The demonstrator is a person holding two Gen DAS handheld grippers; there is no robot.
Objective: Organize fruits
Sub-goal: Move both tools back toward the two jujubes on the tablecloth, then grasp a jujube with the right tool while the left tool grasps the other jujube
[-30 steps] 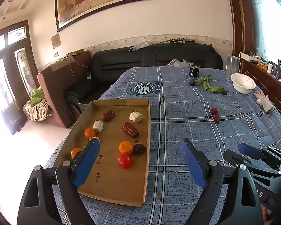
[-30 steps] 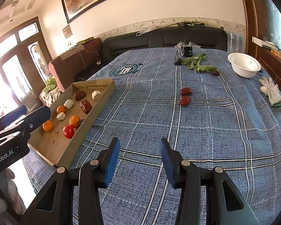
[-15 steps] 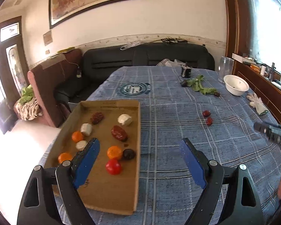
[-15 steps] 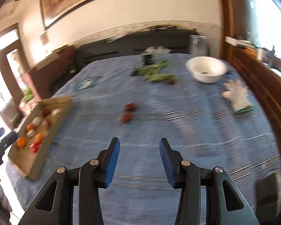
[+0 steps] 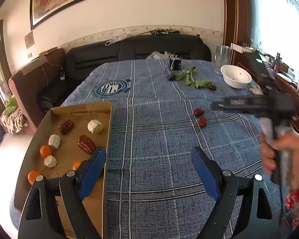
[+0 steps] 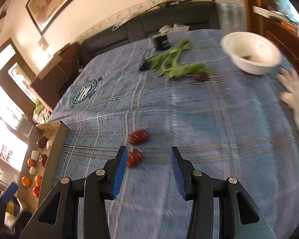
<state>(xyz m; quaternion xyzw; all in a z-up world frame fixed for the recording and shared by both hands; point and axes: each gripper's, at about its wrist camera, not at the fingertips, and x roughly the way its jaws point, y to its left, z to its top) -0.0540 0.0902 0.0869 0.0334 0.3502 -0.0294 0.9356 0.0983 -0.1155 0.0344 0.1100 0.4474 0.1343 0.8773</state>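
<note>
Two red dates (image 5: 201, 116) lie loose mid-table; in the right wrist view the nearer one (image 6: 135, 158) sits just beside my left fingertip and the other (image 6: 138, 136) a little farther. My right gripper (image 6: 148, 168) is open and empty, low over the cloth; it also shows in the left wrist view (image 5: 255, 103), held in a hand. A cardboard tray (image 5: 69, 109) at the left holds dates, oranges and white pieces. My left gripper (image 5: 148, 168) is open and empty over the tray's right edge.
A white bowl (image 5: 235, 76), green leaves (image 5: 191, 77), a dark date (image 5: 212, 87), a black box (image 5: 175, 63) and a glass jar (image 5: 222, 57) stand at the far end. White gloves (image 6: 297, 97) lie at the right. A sofa is beyond the table.
My right gripper has swept forward and down to the two loose red dates. My left gripper has shifted right, so the tray now sits farther left in its view.
</note>
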